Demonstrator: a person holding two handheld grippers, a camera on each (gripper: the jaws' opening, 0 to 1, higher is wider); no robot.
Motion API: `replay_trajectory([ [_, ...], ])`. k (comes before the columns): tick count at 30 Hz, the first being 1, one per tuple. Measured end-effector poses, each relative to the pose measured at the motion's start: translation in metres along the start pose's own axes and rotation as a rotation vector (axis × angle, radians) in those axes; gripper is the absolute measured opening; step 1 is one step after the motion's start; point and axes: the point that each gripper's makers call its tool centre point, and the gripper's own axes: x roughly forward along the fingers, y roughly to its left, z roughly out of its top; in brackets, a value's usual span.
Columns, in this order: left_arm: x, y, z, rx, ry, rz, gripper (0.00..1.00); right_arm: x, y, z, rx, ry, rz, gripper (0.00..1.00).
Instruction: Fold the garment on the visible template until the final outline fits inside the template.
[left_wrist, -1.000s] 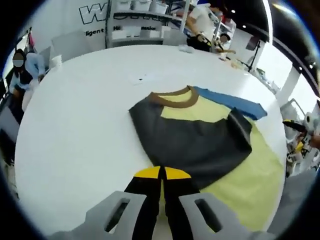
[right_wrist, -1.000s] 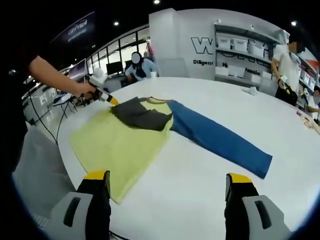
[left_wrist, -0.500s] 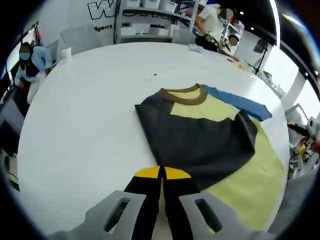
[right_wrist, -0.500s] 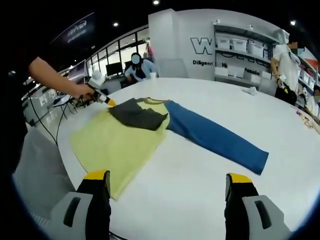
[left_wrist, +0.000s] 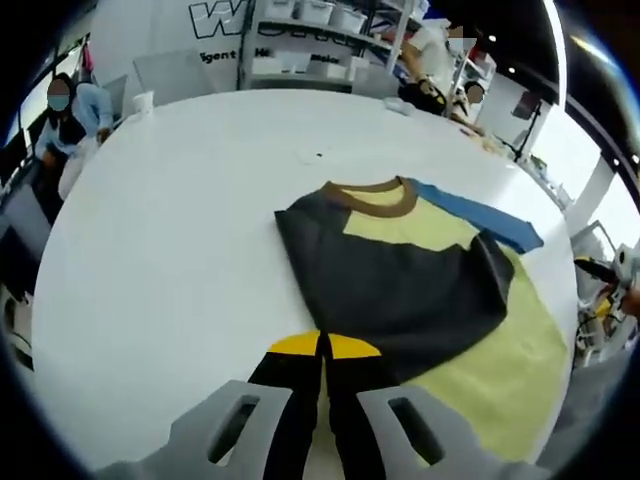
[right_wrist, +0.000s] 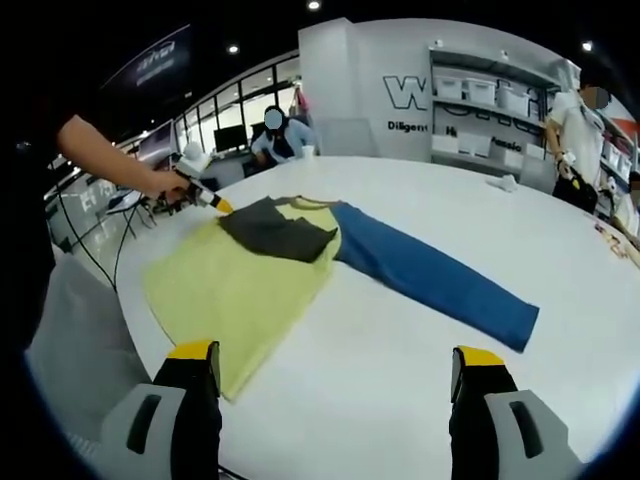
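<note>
Big round white table (left_wrist: 150, 260), and the shirt (left_wrist: 430, 330) is spread flat on it, near the edge closest to the person. Body of it's pale yellow-green w/ a brown collar (left_wrist: 372, 196). One sleeve, dark grey (left_wrist: 390, 280), is folded in across the chest. The other sleeve, blue (right_wrist: 430, 275), lies straight out over the bare tabletop, well clear of the body.

Left claw (left_wrist: 324, 350): jaws pressed together, yellow tips meeting, right at the near edge of the grey sleeve. Looks like it's pinching the fabric there, but the contact itself is hidden under the tips, so can't say for sure it's got cloth. In the right gripper view you see that same claw at the far side of the shirt, a hand (right_wrist: 165, 183) wrapped round its handle, yellow tip down at the grey sleeve's corner.

Right claw (right_wrist: 340, 375): jaws wide apart, nothing between them, held above the table's near edge on the hem side of the shirt, not touching it. Blue sleeve runs off to the right in that view, ending near mid-table.

No separate outline or template that I can make out on the table, just white surface round the shirt.

Background: shelving w/ white bins (right_wrist: 490, 95) against a wall w/ big lettering, a person (left_wrist: 65, 110) seated at the far side of the table, another standing by the shelves (right_wrist: 580, 130). A small white item (right_wrist: 500, 182) sits on the table over that way, too small to tell what.
</note>
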Motion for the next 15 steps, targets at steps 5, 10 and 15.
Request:
replay_trajectory([
  [5, -0.001, -0.001, 0.0, 0.036, -0.007, 0.001, 0.03, 0.007, 0.004, 0.006, -0.011, 0.0, 0.014, 0.93],
  [10, -0.002, 0.002, -0.001, 0.063, -0.01, 0.004, 0.09, 0.019, 0.01, 0.016, -0.035, 0.013, 0.049, 0.81],
  [15, -0.001, 0.002, -0.001, 0.071, -0.013, -0.002, 0.1, 0.037, 0.016, 0.032, -0.083, 0.017, 0.079, 0.68],
])
